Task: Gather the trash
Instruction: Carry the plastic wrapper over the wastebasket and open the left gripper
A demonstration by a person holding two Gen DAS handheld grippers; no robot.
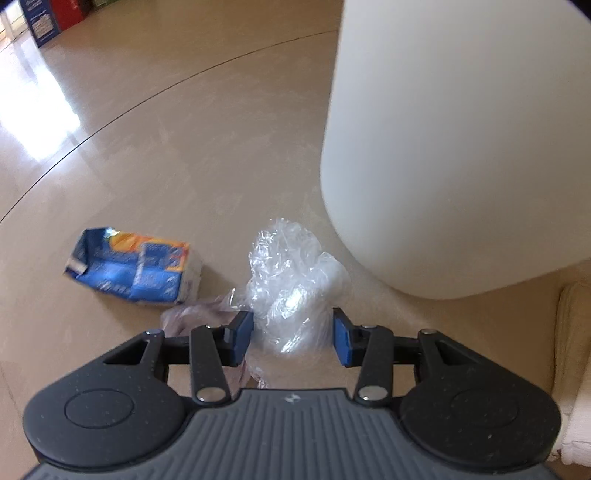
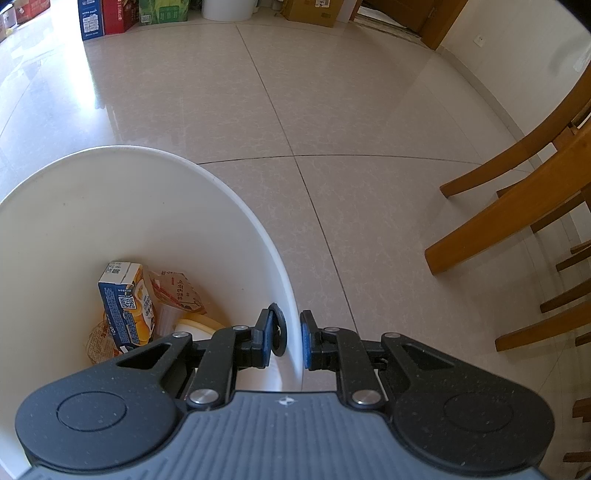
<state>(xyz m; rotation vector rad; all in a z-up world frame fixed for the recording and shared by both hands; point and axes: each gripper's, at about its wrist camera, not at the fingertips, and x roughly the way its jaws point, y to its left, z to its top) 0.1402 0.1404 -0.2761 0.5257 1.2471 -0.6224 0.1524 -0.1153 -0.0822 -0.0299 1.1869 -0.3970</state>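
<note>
Crumpled clear plastic wrap (image 1: 291, 288) lies on the tiled floor, and my left gripper (image 1: 293, 338) stands open with its blue pads on either side of it. A squashed blue and orange drink carton (image 1: 133, 269) lies to the left of the wrap. The white bin (image 1: 443, 147) rises just right of the wrap. In the right wrist view my right gripper (image 2: 286, 338) is shut on the bin's rim (image 2: 291, 295), one finger inside and one outside. A black round knob (image 2: 277, 328) sits against the inner pad. Inside the bin lie another drink carton (image 2: 125, 302) and a brown wrapper (image 2: 177, 291).
Wooden chair legs (image 2: 517, 206) stand to the right of the bin. Cartons and boxes (image 2: 107, 18) line the far wall, with a cardboard box (image 2: 314, 13) beside them. A thin pinkish film (image 1: 192, 317) lies under the left finger. Cream fabric (image 1: 572, 332) shows at the right edge.
</note>
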